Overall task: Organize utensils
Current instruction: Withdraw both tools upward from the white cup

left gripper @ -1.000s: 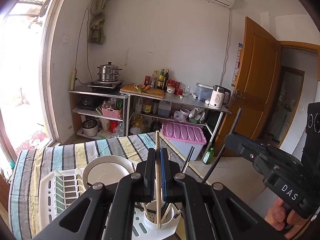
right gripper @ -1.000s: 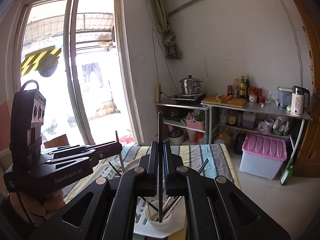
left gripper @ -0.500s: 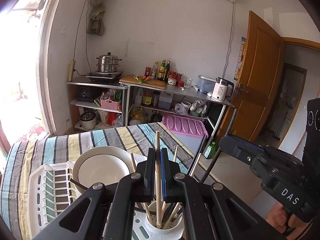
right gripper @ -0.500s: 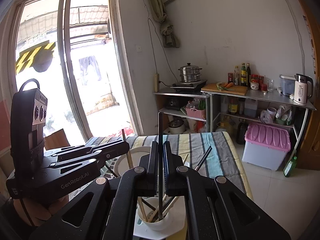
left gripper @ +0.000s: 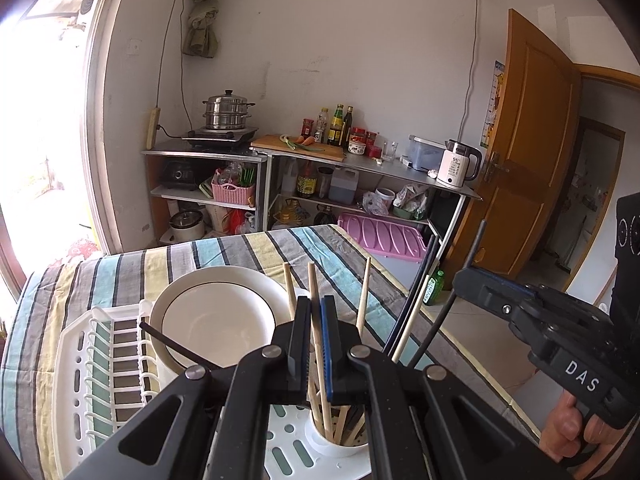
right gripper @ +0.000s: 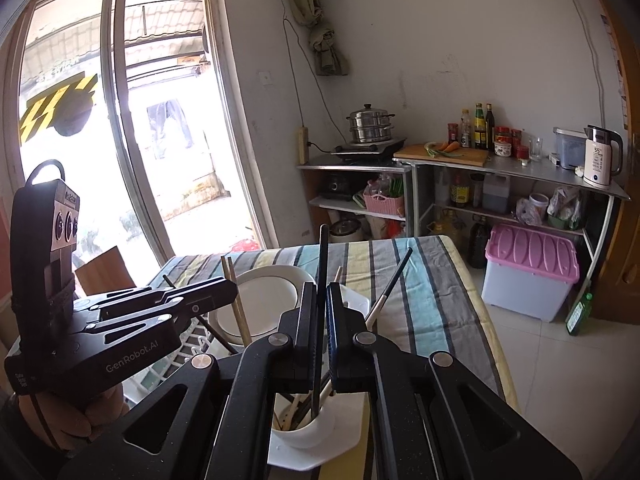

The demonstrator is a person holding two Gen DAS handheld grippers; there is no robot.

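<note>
Left wrist view: the left gripper (left gripper: 315, 344) is clamped on a wooden chopstick (left gripper: 313, 292) that stands nearly upright, its lower end inside the white utensil cup (left gripper: 320, 438) directly below the jaws. Other chopsticks lean in the cup. The white plate (left gripper: 212, 316) stands just left of the cup in the white drying rack (left gripper: 76, 364).

Right wrist view: the right gripper (right gripper: 321, 334) is clamped on a black chopstick (right gripper: 322, 256), also near vertical, tip in the utensil cup straight beneath. Both hands sit about equally close, so each release looks like a plain drop.

The rack rests on a striped tablecloth (right gripper: 420, 280); beyond the cup are a steel shelf (right gripper: 500, 166) and a window.
</note>
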